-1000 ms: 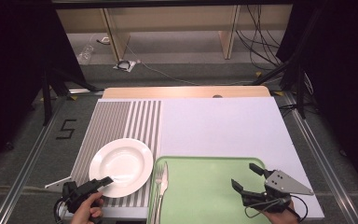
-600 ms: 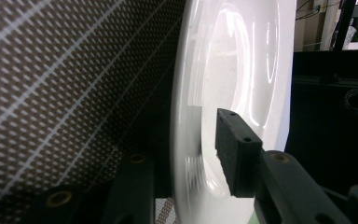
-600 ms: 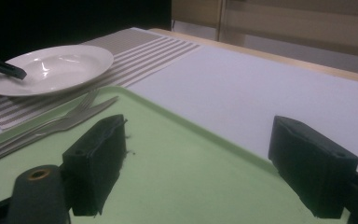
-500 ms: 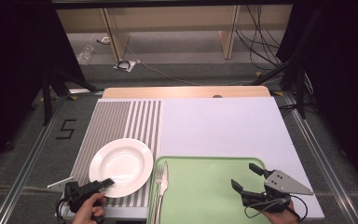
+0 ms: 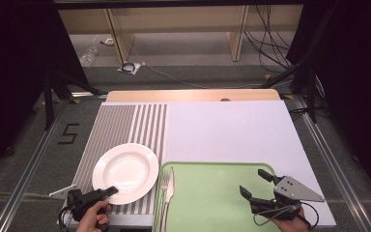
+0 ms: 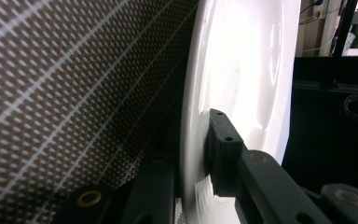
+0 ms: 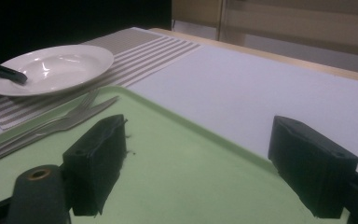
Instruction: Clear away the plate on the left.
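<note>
A white plate [image 5: 125,171] lies on a striped placemat [image 5: 125,125] at the near left. My left gripper [image 5: 108,192] holds the plate's near rim. In the left gripper view the rim of the plate [image 6: 242,70] stands between the jaws of that gripper [image 6: 192,140]; they have just been closing, and one pad [image 6: 223,144] presses on the plate's upper face while the other sits underneath. My right gripper [image 5: 253,182] hovers open over the right part of a green tray [image 5: 207,208], with nothing between its fingers [image 7: 200,154].
A fork [image 5: 163,186] and a knife [image 5: 170,193] lie side by side at the tray's left edge. A white mat [image 5: 227,130] covers the table behind the tray. The table's near edge runs just under both hands.
The left gripper's jaws have closed onto the plate's near rim. Both hands and the plate have kept their places.
</note>
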`<state>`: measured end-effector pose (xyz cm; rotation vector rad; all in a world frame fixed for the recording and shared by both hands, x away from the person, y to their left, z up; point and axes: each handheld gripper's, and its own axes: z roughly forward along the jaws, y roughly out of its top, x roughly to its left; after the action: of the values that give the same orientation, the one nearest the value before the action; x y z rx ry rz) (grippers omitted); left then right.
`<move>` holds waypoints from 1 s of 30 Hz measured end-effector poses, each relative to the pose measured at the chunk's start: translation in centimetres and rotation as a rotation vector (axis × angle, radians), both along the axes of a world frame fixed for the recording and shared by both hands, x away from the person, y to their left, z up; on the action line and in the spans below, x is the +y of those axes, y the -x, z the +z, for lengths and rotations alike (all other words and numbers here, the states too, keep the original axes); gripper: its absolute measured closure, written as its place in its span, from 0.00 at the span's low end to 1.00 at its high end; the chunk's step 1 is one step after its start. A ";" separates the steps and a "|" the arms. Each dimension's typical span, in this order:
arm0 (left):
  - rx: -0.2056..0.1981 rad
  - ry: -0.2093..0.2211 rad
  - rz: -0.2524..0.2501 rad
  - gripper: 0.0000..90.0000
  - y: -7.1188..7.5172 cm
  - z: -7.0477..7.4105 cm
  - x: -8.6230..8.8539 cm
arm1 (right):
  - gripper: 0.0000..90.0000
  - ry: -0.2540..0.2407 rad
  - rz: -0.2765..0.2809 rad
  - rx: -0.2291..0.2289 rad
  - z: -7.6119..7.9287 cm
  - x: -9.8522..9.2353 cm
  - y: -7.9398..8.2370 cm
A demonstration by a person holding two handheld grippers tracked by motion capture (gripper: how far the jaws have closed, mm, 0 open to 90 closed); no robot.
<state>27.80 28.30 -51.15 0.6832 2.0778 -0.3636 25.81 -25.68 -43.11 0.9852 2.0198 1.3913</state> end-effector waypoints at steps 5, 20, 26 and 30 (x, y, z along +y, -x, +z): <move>-0.010 0.028 0.014 0.90 0.1 -0.1 0.2 | 0.22 -0.009 0.000 -0.005 0.0 0.0 0.0; -0.043 0.061 0.006 0.88 0.1 0.1 0.3 | 0.22 -0.011 0.001 -0.008 0.1 0.0 0.0; -0.069 0.082 -0.002 0.88 0.1 0.2 0.3 | 0.22 -0.011 0.002 -0.008 0.1 0.0 0.0; -0.086 0.107 -0.002 0.88 0.1 0.4 0.1 | 0.22 -0.011 0.002 -0.008 0.1 0.0 0.0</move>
<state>27.73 28.44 -50.80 0.6262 1.9618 -0.4361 25.77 -25.67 -43.04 0.9811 2.0097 1.4063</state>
